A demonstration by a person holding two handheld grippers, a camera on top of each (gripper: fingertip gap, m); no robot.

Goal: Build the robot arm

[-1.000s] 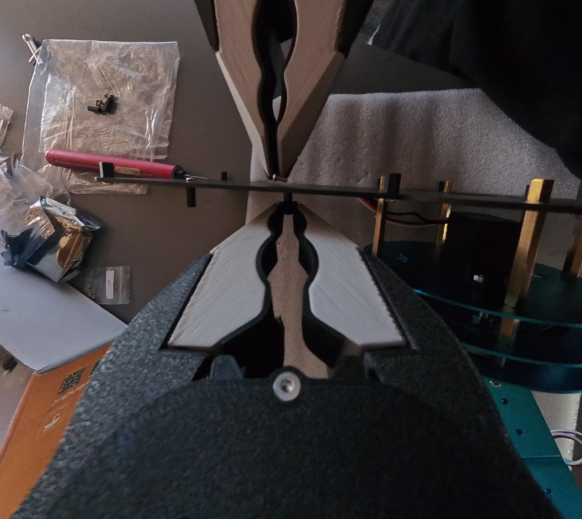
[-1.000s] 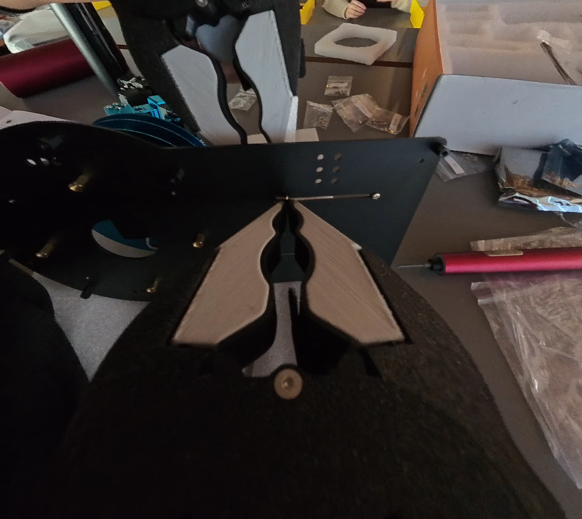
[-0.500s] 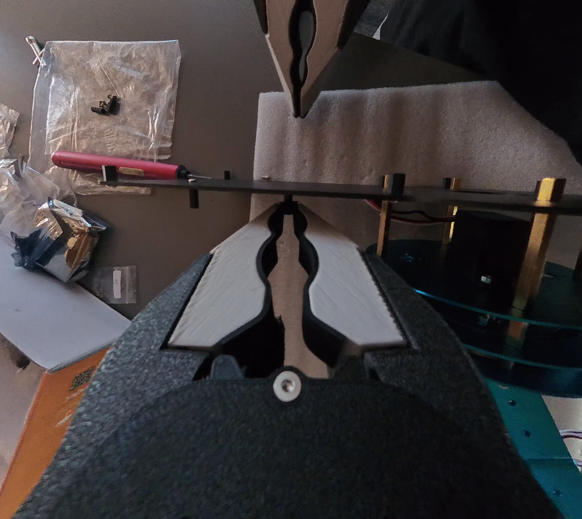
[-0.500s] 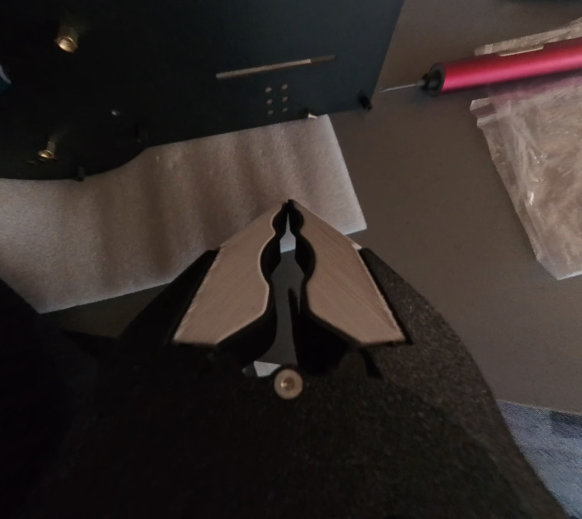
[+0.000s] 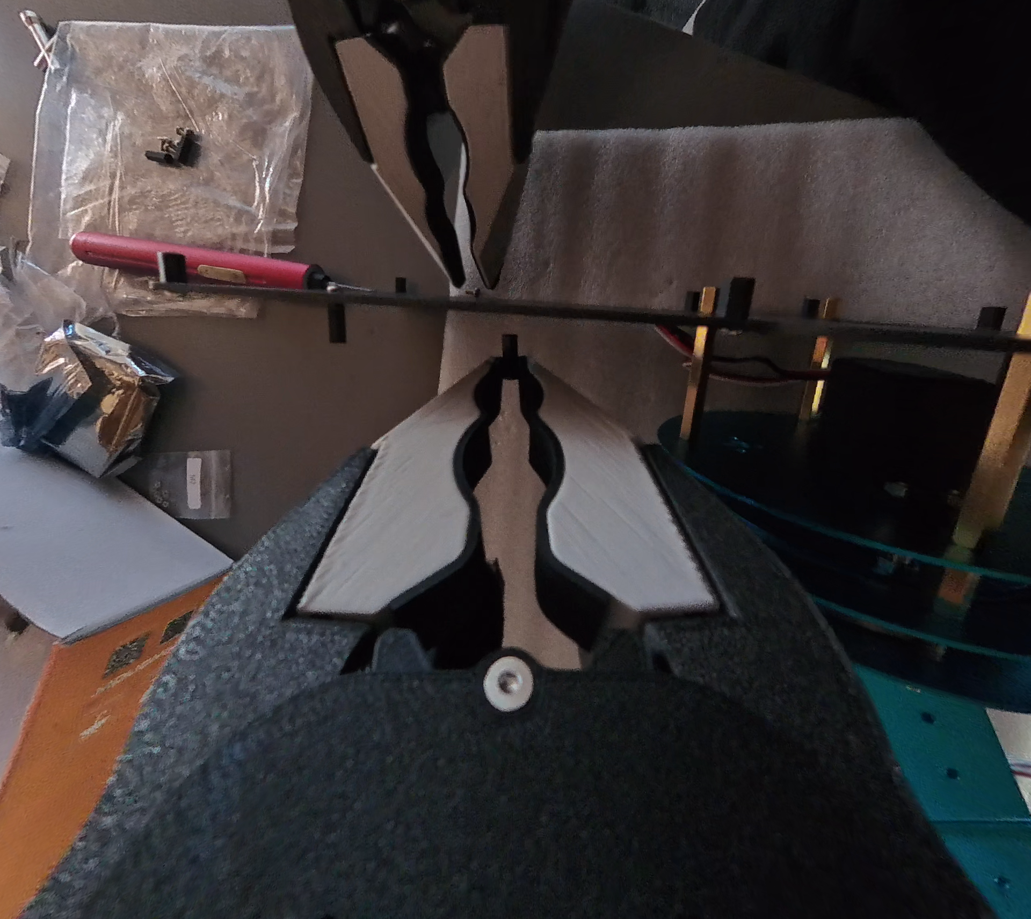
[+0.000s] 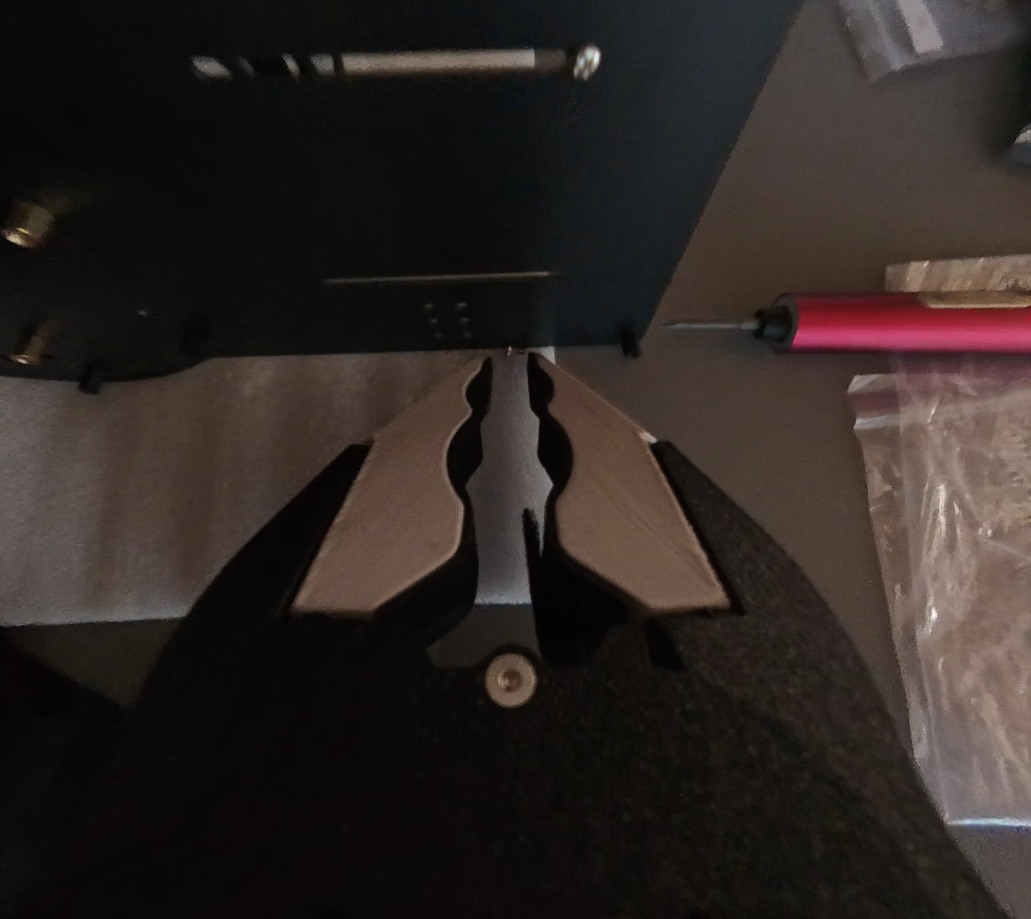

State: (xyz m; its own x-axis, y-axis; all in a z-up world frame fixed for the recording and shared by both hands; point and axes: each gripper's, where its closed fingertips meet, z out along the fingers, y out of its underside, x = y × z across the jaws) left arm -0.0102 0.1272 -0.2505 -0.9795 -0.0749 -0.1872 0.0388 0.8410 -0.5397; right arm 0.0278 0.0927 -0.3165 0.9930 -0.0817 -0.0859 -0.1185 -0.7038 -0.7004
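A thin black plate (image 5: 558,308) shows edge-on in the left wrist view and from above in the right wrist view (image 6: 390,167). My left gripper (image 5: 510,369) is just under it, shut on a small black standoff (image 5: 509,348) that points up at the plate. My right gripper (image 6: 509,362) is slightly open at the plate's near edge, with a tiny screw (image 6: 513,350) just ahead of its tips. The left wrist view shows the right gripper (image 5: 474,281) coming down from above, its tips over that screw (image 5: 473,291). A long silver screw (image 6: 446,58) lies on the plate.
White foam sheet (image 5: 725,212) lies under the plate. A red screwdriver (image 6: 904,329) and clear plastic bags (image 6: 948,557) lie to one side. Brass posts (image 5: 697,368) carry the plate over blue round discs (image 5: 837,557). An orange-and-white box (image 5: 83,669) and a foil bag (image 5: 95,407) sit at left. My right fingertips sit around 9 centimeters from my left ones. Measured from the fingertips, the red screwdriver (image 6: 904,329) is 11 centimeters or so from the right gripper and 15 centimeters from the left. It turns up in the left wrist view (image 5: 255,267) as well.
My right gripper lifted away from the plate, then came back down to its edge and opened slightly from shut. My left gripper has held the standoff under the plate, now a little lower.
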